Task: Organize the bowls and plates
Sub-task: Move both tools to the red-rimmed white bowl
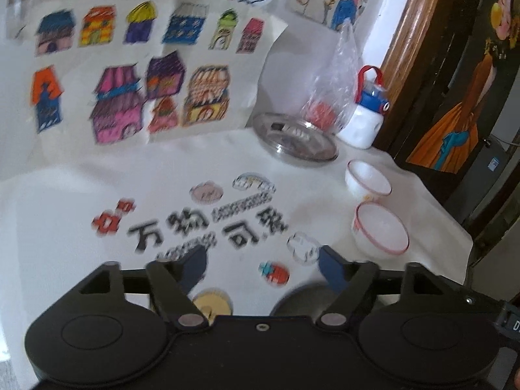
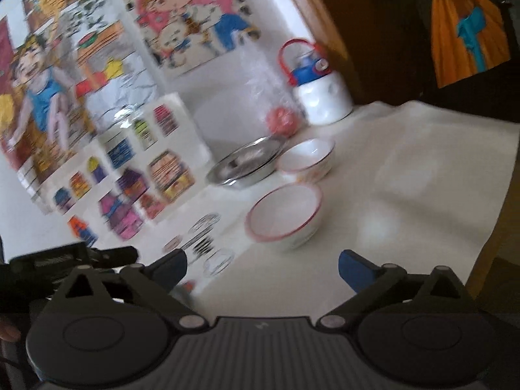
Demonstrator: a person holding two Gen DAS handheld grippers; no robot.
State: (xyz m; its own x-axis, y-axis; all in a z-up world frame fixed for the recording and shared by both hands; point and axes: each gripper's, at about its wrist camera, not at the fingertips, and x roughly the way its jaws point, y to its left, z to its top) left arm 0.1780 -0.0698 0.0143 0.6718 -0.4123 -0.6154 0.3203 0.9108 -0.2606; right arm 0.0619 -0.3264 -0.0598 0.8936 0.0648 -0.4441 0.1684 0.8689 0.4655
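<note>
A steel plate [image 1: 294, 141] [image 2: 245, 162] lies at the back of the white table by the wall. Two white bowls with red rims stand to its right: a smaller one [image 1: 369, 180] [image 2: 307, 157] farther back and a larger one [image 1: 382, 227] [image 2: 286, 214] nearer. My left gripper [image 1: 263, 263] is open over the printed tablecloth, left of the larger bowl, with nothing between its blue-padded fingers. My right gripper [image 2: 261, 268] is open too, just in front of the larger bowl, and holds nothing. A dark round thing [image 1: 299, 299] shows partly under the left gripper.
A white bottle with a blue and red lid [image 1: 365, 120] [image 2: 320, 92] and a clear plastic bag [image 1: 334, 97] [image 2: 269, 104] stand behind the plate. Coloured drawings [image 1: 130, 91] cover the wall. The table's right edge [image 1: 455, 227] drops off by a dark wooden door frame.
</note>
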